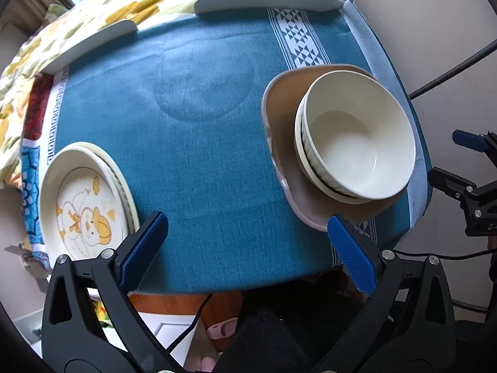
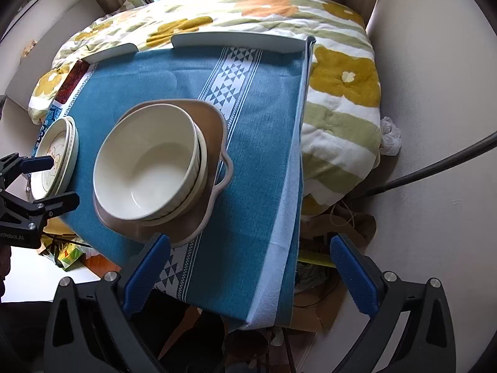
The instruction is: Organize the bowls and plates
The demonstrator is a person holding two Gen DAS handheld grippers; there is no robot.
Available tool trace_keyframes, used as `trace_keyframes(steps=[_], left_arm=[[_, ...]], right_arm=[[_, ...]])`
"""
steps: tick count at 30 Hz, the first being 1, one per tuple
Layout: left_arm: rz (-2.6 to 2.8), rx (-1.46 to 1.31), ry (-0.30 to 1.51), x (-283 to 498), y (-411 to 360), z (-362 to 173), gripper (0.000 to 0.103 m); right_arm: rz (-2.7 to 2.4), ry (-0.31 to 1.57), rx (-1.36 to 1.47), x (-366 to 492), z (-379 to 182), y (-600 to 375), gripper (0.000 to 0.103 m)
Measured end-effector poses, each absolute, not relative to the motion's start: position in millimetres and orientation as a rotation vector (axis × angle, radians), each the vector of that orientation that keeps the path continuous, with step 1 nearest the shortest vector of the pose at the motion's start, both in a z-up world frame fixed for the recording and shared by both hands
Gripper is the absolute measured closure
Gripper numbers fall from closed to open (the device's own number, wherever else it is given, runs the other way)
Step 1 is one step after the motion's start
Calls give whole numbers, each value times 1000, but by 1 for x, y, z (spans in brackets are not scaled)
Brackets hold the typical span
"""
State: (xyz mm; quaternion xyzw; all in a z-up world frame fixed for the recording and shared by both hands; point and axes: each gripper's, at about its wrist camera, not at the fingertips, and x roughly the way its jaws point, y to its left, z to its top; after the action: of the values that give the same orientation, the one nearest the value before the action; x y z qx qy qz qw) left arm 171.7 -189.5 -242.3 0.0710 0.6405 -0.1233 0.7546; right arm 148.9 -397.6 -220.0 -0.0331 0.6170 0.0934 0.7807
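Note:
Two cream bowls [image 1: 357, 136] sit nested on a taupe handled plate [image 1: 279, 108] at the right of the blue-clothed table; the bowls [image 2: 146, 168] and the plate [image 2: 214, 121] also show in the right wrist view. White plates with a duck picture [image 1: 84, 205] are stacked at the table's left edge, also seen in the right wrist view [image 2: 57, 152]. My left gripper [image 1: 248, 245] is open and empty over the table's near edge. My right gripper [image 2: 251, 267] is open and empty, just short of the taupe plate.
A blue tablecloth [image 1: 198, 143] with white patterned bands covers the small table. White rails [image 1: 267, 1] edge its far side. A flowered quilt [image 2: 341, 99] lies beyond and to the right. Cables and clutter sit on the floor [image 2: 335, 223] below.

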Motion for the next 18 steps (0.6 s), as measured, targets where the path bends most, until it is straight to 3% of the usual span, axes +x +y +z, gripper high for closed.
trace_keyframes(steps=[3, 6, 9, 12, 15, 18], left_arm=[[-295, 173, 1422, 181, -194, -251, 1], [-307, 211, 1451, 189, -198, -261, 1], [-340, 245, 1469, 193, -204, -269, 2], [-375, 258, 1503, 197, -208, -281, 16], [-413, 242, 1525, 200, -214, -290, 26], [-446, 238, 1535, 200, -221, -301, 35]], right_arm=[[212, 1383, -72, 157, -233, -393, 1], [217, 1414, -156, 163, -242, -385, 14], [248, 1445, -186, 168, -247, -380, 17], [295, 1481, -213, 172, -256, -374, 22], [339, 1501, -207, 177, -267, -370, 44], [373, 1517, -189, 179, -280, -369, 51]])
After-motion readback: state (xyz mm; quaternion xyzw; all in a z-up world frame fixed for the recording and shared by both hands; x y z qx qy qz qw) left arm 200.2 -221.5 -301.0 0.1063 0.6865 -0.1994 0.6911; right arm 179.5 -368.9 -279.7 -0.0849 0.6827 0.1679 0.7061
